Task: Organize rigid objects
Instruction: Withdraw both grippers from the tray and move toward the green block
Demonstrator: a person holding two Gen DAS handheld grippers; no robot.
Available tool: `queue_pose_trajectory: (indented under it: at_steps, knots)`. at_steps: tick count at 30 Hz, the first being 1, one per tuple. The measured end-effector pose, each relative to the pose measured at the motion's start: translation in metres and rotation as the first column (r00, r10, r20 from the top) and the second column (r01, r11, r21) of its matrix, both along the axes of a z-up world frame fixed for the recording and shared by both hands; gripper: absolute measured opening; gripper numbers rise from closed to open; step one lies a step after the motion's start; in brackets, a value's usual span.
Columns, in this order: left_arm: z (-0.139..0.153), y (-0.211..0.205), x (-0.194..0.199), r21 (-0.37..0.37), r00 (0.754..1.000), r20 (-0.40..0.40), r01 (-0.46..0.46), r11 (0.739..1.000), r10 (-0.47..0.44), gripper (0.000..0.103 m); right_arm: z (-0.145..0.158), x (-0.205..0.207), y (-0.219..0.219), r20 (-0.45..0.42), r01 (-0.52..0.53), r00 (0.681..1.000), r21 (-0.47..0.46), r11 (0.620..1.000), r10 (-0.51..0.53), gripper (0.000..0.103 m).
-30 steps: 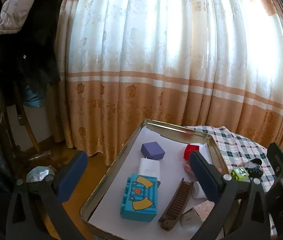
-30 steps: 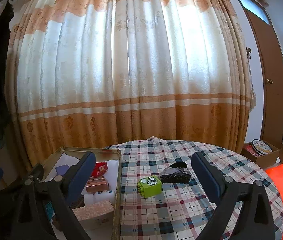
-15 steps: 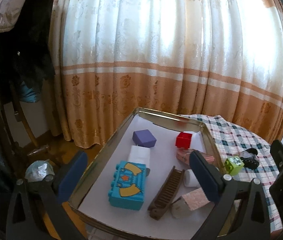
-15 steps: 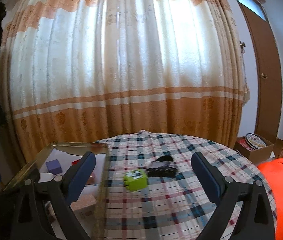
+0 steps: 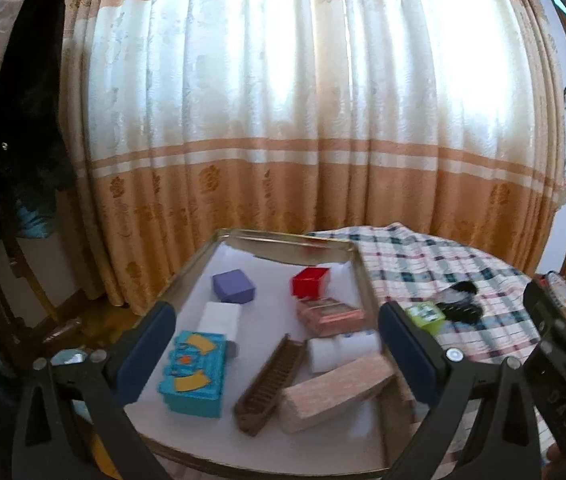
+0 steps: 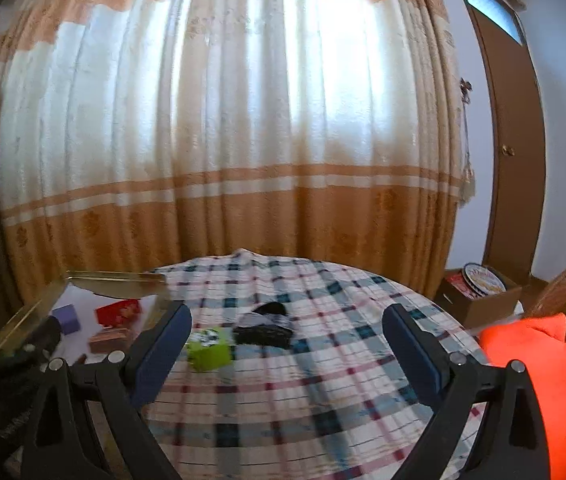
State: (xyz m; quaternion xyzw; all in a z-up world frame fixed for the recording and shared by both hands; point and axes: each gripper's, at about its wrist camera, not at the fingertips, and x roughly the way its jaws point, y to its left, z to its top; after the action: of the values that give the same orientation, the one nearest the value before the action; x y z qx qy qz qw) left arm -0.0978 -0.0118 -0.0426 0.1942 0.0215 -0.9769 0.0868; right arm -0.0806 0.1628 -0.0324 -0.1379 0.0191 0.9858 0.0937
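A gold metal tray [image 5: 283, 240] lined with white paper holds a purple box [image 5: 233, 286], a red box [image 5: 310, 282], a white block [image 5: 219, 317], a teal toy brick [image 5: 195, 372], a brown comb-like piece [image 5: 271, 384] and pink boxes [image 5: 333, 392]. My left gripper [image 5: 275, 340] hovers open above the tray with nothing between its fingers. On the checked tablecloth [image 6: 323, 360] lie a green cube [image 6: 207, 349] and a black toy [image 6: 265, 325]. My right gripper [image 6: 285, 344] is open and empty above the cloth, with the cube just inside its left finger.
An orange and cream curtain [image 6: 223, 140] hangs behind the round table. Right of the table sit an orange cushion [image 6: 543, 360] on a wicker chair, a cardboard box [image 6: 479, 292] on the floor and a brown door [image 6: 515, 160]. Dark clothing [image 5: 15, 100] hangs at the left.
Both views have swung rightward. The tray has slid left in the right wrist view and the cube and black toy now sit nearer its left finger. Both grippers stay open.
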Motion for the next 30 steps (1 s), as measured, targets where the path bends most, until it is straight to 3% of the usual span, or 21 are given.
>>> queue_pose_trajectory:
  at_steps: [7, 20, 24, 30]
  knots:
    - [0.005, 0.033, -0.008, -0.037, 0.997, 0.020, 0.073, 0.997, -0.073, 0.102, -0.002, -0.008, 0.035, 0.042, 0.037, 0.998, 0.001, 0.999, -0.037, 0.098]
    - [-0.007, 0.100, -0.042, -0.133, 0.976, 0.151, 0.175, 0.975, -0.155, 0.102, -0.005, -0.018, 0.099, 0.101, 0.119, 0.989, -0.084, 0.989, -0.111, 0.098]
    - [-0.014, 0.126, -0.063, -0.186, 0.958, 0.229, 0.216, 0.959, -0.171, 0.102, -0.006, -0.020, 0.109, 0.111, 0.120, 0.988, -0.108, 0.987, -0.108, 0.098]
    - [-0.026, 0.150, -0.097, -0.203, 0.912, 0.354, 0.289, 0.936, -0.205, 0.102, -0.012, -0.026, 0.124, 0.151, 0.127, 0.983, -0.168, 0.978, -0.102, 0.098]
